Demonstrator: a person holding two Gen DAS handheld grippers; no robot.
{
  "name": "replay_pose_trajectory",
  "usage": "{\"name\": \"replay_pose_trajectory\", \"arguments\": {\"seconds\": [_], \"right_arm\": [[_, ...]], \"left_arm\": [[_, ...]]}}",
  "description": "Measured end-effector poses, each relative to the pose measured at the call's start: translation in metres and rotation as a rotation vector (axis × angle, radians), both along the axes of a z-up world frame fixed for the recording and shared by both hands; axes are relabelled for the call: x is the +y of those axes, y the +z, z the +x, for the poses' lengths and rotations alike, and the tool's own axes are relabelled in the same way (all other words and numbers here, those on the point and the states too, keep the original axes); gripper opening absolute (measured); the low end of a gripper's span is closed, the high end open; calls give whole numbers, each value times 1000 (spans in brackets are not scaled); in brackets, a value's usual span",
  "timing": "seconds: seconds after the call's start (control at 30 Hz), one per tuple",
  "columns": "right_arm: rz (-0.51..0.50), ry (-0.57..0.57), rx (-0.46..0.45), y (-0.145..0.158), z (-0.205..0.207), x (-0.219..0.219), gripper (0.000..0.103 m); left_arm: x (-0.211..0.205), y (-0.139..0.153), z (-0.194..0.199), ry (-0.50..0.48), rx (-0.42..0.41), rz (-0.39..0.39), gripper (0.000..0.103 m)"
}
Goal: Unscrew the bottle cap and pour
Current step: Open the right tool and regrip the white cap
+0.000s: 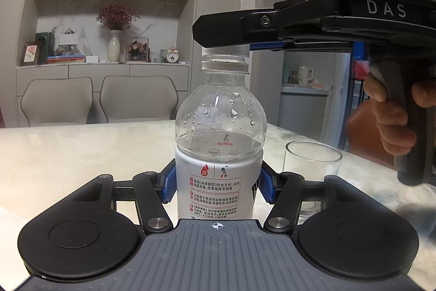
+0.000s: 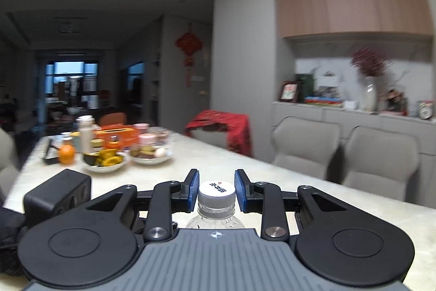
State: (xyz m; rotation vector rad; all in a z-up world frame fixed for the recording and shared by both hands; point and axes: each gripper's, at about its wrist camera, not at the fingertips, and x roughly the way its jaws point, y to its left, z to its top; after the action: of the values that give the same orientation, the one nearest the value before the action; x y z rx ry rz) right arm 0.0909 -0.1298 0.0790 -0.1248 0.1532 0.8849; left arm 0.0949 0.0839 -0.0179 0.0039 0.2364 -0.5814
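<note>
- While the left gripper (image 1: 216, 186) pinches the labelled body of the bottle (image 1: 219, 143) between its blue pads (image 1: 169, 186), the bottle stands upright on the pale table (image 1: 81, 154), near the camera and centred in the left wrist view.
- Over the neck, the right gripper (image 2: 216, 190) comes in level from the right, its jaws spread to either side of the white cap (image 2: 217, 191); a sliver of gap shows on both sides in the right wrist view, so the cap is straddled, not yet clamped.
- Risk one: the pads reach only part-way down the ribbed cap, judging by the left wrist view, so a shallow bite could slip round the ribs instead of turning the cap.
- Risk two: the bottle wall is thin plastic and seems nearly empty, so a hard squeeze lower down could buckle it, while a soft one could let the bottle spin along with the cap.
- Risk three: an empty drinking glass (image 1: 313, 162) stands just right of the bottle, close behind the left gripper's right finger; a sideways jerk when the cap breaks free could knock it.
- Far down the table, bowls of food (image 2: 105, 161) sit well apart from the work.
</note>
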Motion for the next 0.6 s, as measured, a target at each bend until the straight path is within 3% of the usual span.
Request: {"name": "replay_pose_trajectory", "arguments": {"seconds": [0.1,0.23,0.37,0.47,0.6], "right_arm": [[-47,34,-27,4,-3,2,31],[-85,-1,-91,2,-17,12,31],[-65,-68,-147,0,-31,17,34],[-54,-132,-193,-1,-46,23,47],[-89,-273,-229,-8,-62,46,49]], "left_arm": [[0,0,0,0,-1,0,58],[0,-1,0,1,-1,-1,58],[0,-1,0,2,1,-1,58],[-1,-1,0,3,1,-1,58],[-1,0,0,4,2,-1,58]]}}
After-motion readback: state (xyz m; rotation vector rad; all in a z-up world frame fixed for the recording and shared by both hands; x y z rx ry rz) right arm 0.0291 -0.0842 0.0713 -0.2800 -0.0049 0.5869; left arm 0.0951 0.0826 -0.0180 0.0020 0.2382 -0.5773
